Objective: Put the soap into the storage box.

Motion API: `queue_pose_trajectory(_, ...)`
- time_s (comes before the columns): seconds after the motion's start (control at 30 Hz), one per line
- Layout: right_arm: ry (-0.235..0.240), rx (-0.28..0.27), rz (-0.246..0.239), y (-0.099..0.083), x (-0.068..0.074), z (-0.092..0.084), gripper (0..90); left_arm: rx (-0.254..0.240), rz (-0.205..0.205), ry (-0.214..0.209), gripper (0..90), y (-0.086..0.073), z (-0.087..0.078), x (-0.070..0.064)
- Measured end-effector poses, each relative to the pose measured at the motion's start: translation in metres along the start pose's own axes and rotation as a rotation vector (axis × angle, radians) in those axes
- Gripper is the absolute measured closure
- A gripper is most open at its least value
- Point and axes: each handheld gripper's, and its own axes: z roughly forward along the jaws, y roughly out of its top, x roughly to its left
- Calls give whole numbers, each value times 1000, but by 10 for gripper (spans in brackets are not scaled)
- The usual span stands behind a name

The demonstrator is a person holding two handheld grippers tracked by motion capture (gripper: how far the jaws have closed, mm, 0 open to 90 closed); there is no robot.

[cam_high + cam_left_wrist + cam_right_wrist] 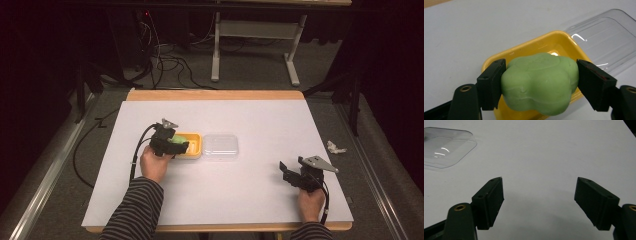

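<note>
left gripper point(540, 85) clamps green soap point(539, 85) | over yellow dish point(559, 41)

Looks like a lab/test setup: white-topped wooden table point(260, 120) in a dark room, loose black cables point(170, 62) on grey carpet floor point(250, 75), metal-legged bench point(255, 30) behind.

The counter point(260, 195) has a white top with a light wooden edge point(215, 95) showing along its far side. It stands on grey carpet floor point(260, 70). Behind it the room is dark — black cables point(172, 62) snake across the floor toward unlit equipment. A pale metal table frame point(255, 30) stands farther back. A crumpled scrap of white paper point(336, 147) lies on the floor right of the counter — near a dark stand leg point(354, 107).
</note>
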Motion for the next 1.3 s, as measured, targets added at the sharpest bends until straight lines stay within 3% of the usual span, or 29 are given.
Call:
queue_pose_trajectory(0.13, 0, -2, 2, 0, 0, 0, 240, 15, -3, 24, 275, -4, 9, 4)
queue_pose_trajectory(0.43, 0, -1, 2, 0, 0, 0, 240, 34, -1, 33, 275, -9, 15, 5)
queue_pose_trajectory(0.83, 1, 0, 2, 0, 0, 0, 240, 42, -1, 30, 273, -12, 16, 4)
queue_pose_trajectory(0.97, 0, 2, 4, 0, 0, 0, 240, 53, 22, 33, 272, -14, 15, 4)
queue_pose_trajectory(1.3, 0, 1, 2, 0, 1, 0, 240, 56, 6, 42, 270, -14, 18, 6)
